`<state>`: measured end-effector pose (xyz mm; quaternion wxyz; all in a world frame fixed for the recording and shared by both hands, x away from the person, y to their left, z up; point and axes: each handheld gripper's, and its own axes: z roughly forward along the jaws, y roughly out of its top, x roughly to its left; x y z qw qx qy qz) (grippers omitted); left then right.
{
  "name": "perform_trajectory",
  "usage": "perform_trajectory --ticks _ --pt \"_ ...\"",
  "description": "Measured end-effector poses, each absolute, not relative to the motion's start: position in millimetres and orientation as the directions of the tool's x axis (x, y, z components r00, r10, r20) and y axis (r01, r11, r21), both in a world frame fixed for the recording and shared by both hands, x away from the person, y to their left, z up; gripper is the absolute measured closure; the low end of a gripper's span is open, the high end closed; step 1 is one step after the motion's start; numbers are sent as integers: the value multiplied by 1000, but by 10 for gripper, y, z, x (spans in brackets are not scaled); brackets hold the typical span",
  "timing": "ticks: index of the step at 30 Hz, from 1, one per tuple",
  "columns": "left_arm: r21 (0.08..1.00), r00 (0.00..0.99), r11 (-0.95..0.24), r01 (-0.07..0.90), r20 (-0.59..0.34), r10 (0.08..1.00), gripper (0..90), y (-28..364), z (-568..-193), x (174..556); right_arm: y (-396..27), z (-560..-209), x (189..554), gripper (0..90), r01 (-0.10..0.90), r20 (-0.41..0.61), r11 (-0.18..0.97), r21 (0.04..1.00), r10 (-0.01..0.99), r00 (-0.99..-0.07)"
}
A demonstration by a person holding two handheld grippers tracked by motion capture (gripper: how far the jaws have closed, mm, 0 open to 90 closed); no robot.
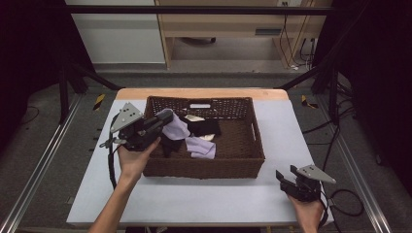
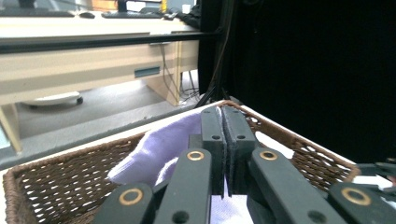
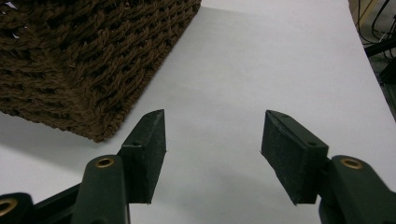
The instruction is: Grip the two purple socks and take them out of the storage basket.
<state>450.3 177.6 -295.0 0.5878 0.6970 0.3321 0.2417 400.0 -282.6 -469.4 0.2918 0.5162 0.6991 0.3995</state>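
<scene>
Left side: the left gripper [image 1: 163, 118] is hanging over the near-left corner of the brown woven wicker basket [image 1: 204, 169], its jaws pressed together on a fold of the pale lilac soft fabric sock [image 1: 176, 128]. In the left gripper view the sock [image 2: 154, 151] is draping out leftward from between the closed pads, above the basket wall [image 2: 56, 186].

Centre: a second lilac piece [image 1: 201, 147] and dark black garments [image 1: 203, 127] are lying inside the basket on its left half, touching one another.

Right side: the right gripper [image 1: 287, 177] is resting at the near-right corner of the white table surface [image 1: 286, 126], well apart from the basket; its jaws are standing wide with nothing between them, as the right gripper view [image 3: 212, 151] is showing.

Assessment: the sock is appearing light, limp and non-fragile; it is likely sagging under its own weight and possibly snagging on the weave. A pinch on a doubled fold near the cuff is judged most secure.
</scene>
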Motion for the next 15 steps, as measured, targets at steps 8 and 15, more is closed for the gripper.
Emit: perform_trajectory --ticks 8,15 --pt "983 697 -96 157 -41 716 875 1811 -2951 4205 -2823 -4693 3993 401 488 1 151 860 955 -297" --pt "984 720 -98 151 -41 693 875 1839 -2987 3955 -2822 -4692 3991 401 489 1 149 859 956 -294"
